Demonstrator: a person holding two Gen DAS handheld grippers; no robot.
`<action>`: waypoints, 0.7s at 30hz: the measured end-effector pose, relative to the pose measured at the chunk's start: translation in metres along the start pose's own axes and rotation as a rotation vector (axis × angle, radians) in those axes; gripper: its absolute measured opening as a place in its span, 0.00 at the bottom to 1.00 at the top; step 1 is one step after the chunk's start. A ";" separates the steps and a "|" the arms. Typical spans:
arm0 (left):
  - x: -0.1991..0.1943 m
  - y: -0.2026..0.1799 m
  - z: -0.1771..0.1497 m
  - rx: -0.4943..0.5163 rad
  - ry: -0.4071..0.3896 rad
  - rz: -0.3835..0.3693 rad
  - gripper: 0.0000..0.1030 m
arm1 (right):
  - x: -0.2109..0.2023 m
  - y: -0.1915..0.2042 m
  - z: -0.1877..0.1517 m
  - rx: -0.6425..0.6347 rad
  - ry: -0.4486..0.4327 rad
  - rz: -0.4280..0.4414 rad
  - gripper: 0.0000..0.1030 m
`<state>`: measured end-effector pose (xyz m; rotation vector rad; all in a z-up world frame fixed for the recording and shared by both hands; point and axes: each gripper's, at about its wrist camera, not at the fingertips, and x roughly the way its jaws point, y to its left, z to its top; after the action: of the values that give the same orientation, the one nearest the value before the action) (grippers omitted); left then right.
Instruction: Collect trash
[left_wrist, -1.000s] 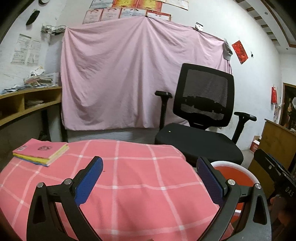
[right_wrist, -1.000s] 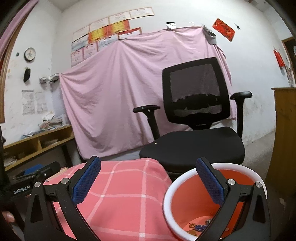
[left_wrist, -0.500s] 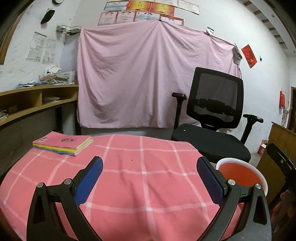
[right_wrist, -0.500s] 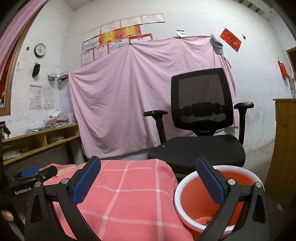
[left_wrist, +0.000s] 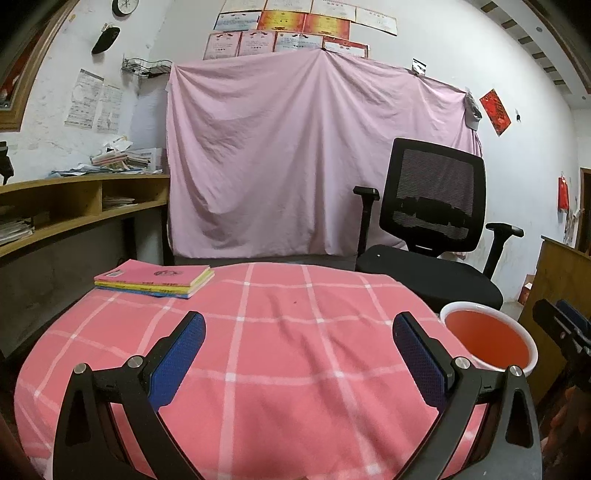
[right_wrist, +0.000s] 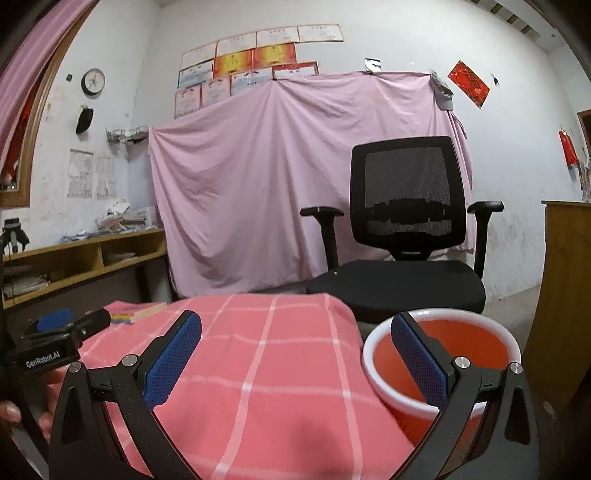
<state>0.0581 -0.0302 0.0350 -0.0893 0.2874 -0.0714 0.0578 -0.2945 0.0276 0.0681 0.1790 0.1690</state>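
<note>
With both my left tool (left_wrist: 295, 354) and right tool (right_wrist: 293, 352) spread empty, I could clip the bin (right_wrist: 441, 354) at the surface's right edge.

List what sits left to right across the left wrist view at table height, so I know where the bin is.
Stack of books on the checked tablecloth → black office chair behind the table's right end → orange bin off the table's right edge → right gripper at the frame edge.

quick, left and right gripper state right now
left gripper: open, holding nothing, above the pink cloth.
right gripper: open, holding nothing.
</note>
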 end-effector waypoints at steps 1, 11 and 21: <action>-0.002 0.001 -0.002 0.002 -0.001 0.000 0.96 | -0.002 0.002 -0.003 -0.003 0.009 -0.007 1.00; -0.019 0.010 -0.024 0.024 -0.001 -0.002 0.96 | -0.010 0.017 -0.025 -0.055 0.070 -0.031 1.00; -0.023 0.011 -0.029 0.029 -0.006 0.006 0.96 | -0.009 0.021 -0.029 -0.077 0.076 -0.025 1.00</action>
<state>0.0288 -0.0197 0.0125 -0.0602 0.2805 -0.0695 0.0400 -0.2740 0.0024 -0.0169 0.2490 0.1538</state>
